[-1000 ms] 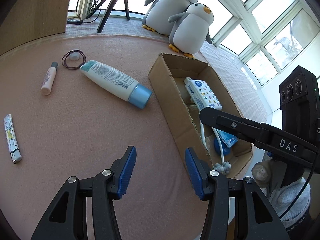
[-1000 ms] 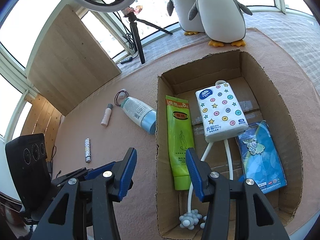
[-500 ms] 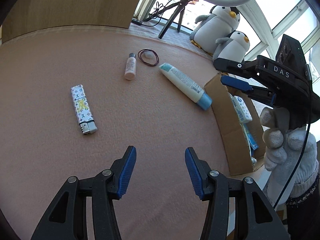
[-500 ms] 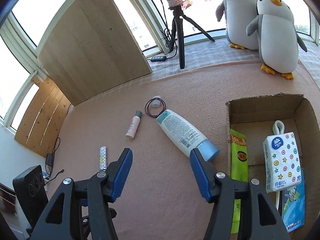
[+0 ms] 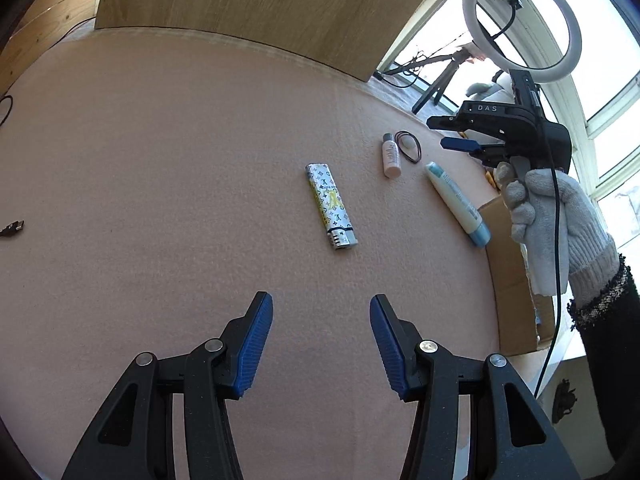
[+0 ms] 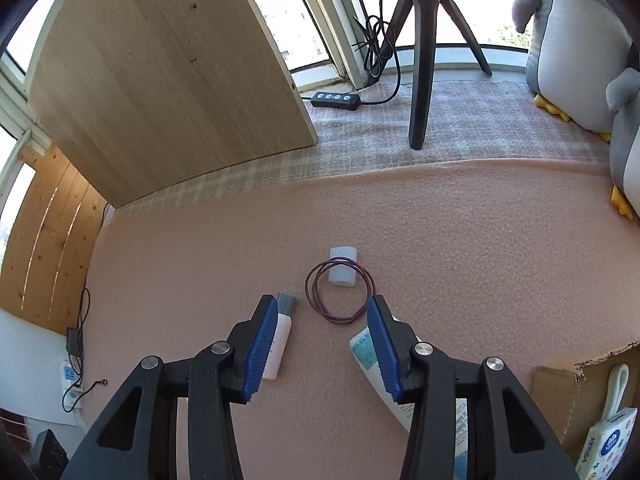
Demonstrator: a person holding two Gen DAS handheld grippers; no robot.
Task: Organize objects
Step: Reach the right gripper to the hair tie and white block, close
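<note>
Lighter: a patterned lighter (image 5: 330,207) is seen lying flat on the pink felt mat (image 5: 160,160), apart from the other items, its metal end turned toward the left gripper.
Small bottle: a pale bottle with a grey cap (image 6: 280,336) is laid on the mat, partly hidden behind the right gripper's left finger; in the left wrist view it (image 5: 391,156) lies between the lighter and the tube.
Hair ties: a loop of dark purple hair ties (image 6: 340,292) is laid just beyond the right gripper's fingertips, its far edge lying over a small white cap (image 6: 342,266).
Lotion tube: a white tube with a blue cap (image 5: 456,204) is laid slantwise, cap end close to the box; in the right wrist view it (image 6: 362,350) is partly covered by the right finger.
Cardboard box: an open box (image 5: 508,272) is set at the mat's right edge; a tissue pack (image 6: 608,440) is seen inside it.
Left gripper: the left gripper (image 5: 321,312) is held above bare mat, jaws apart, nothing between them, the lighter lying beyond the tips.
Right gripper: the right gripper (image 6: 322,312) is held over the mat in a gloved hand (image 5: 548,216); its jaws have just been closing but are apart, nothing is gripped.
Surroundings: a wooden panel (image 6: 160,80), tripod (image 6: 424,60), ring light (image 5: 522,16) and plush penguins (image 6: 580,48) are seen past the mat.
</note>
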